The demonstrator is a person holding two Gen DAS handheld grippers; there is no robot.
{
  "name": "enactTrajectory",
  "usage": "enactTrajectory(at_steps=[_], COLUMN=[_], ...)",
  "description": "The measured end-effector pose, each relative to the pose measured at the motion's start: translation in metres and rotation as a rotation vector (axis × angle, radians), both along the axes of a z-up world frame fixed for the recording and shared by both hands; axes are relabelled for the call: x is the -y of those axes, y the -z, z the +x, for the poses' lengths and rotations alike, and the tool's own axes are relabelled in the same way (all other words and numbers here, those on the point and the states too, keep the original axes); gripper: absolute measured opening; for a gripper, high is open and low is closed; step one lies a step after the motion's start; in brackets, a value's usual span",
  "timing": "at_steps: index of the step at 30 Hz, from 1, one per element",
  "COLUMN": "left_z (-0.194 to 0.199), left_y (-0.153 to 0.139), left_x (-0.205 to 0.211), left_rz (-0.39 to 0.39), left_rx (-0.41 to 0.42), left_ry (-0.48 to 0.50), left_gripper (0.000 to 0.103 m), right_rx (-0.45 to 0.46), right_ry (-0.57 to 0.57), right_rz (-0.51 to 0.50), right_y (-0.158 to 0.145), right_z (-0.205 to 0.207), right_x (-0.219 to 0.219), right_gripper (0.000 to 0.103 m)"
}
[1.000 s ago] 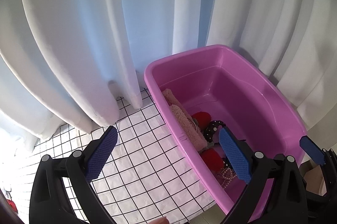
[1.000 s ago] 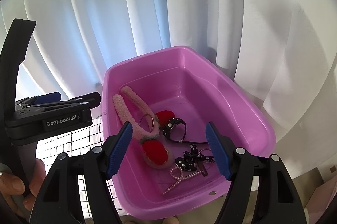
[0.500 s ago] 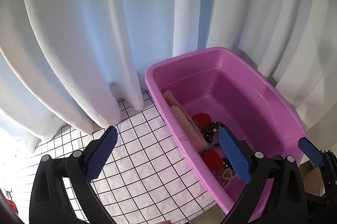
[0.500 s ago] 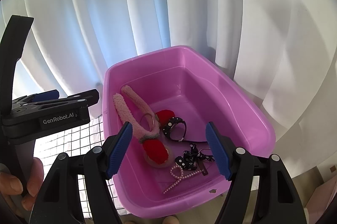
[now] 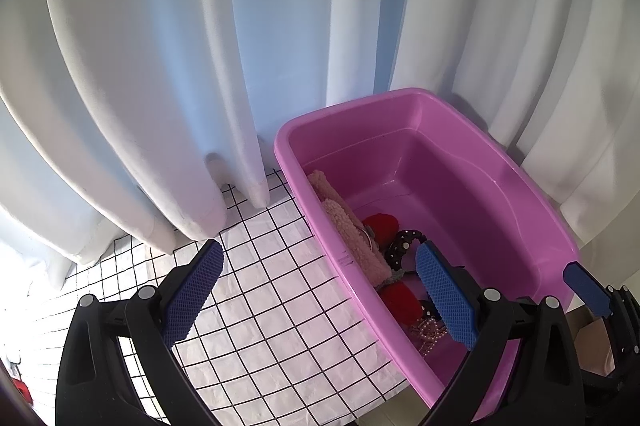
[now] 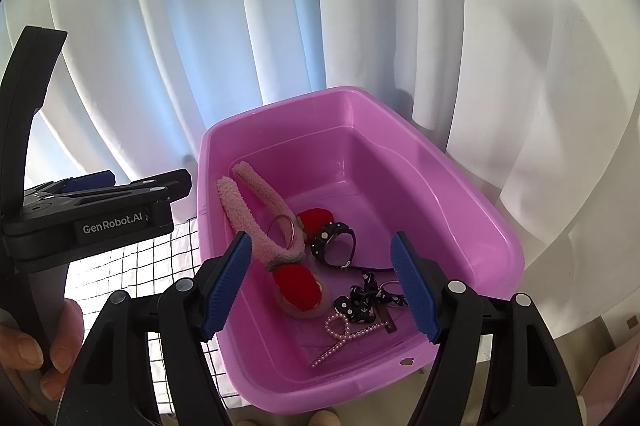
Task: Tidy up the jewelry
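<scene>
White curtains are hanging behind the grid-patterned surface [image 5: 256,290] as I'm hovering my right tool [image 6: 324,284], spread and empty, directly over the pink plastic tub [image 6: 472,209] holding the jewelry, nearer than my equally spread left tool [image 5: 316,294] beside it.

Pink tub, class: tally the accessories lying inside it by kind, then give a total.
In the pink tub:
Fuzzy pink-and-red plush pieces: 1
Polka-dot bracelet: 1
Polka-dot bow clip: 1
Pearl hair clip: 1
Total: 4

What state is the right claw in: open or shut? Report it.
Open: the right claw has blue pads spread wide, nothing between them.
</scene>
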State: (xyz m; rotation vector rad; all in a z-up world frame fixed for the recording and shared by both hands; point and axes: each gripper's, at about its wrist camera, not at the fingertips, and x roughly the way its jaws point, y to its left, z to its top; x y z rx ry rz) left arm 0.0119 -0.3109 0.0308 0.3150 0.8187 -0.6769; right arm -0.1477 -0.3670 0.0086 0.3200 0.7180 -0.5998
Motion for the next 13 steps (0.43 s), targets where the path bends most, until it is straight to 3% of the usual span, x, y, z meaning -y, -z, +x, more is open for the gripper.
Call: enactTrajectory(at_steps=[13], left_z=[-0.0015], left_y=[-0.0029], left_x=[-0.0016], left_rz=[-0.007], left_rx=[0.017], left_ry=[-0.023], left_gripper=[0.095], right_rx=[0.002], right_ry=[-0.008], right_rz=[-0.003], right_y=[-0.0006], right_z=[0.0004], right_x=[-0.0006], right_gripper=[0.069])
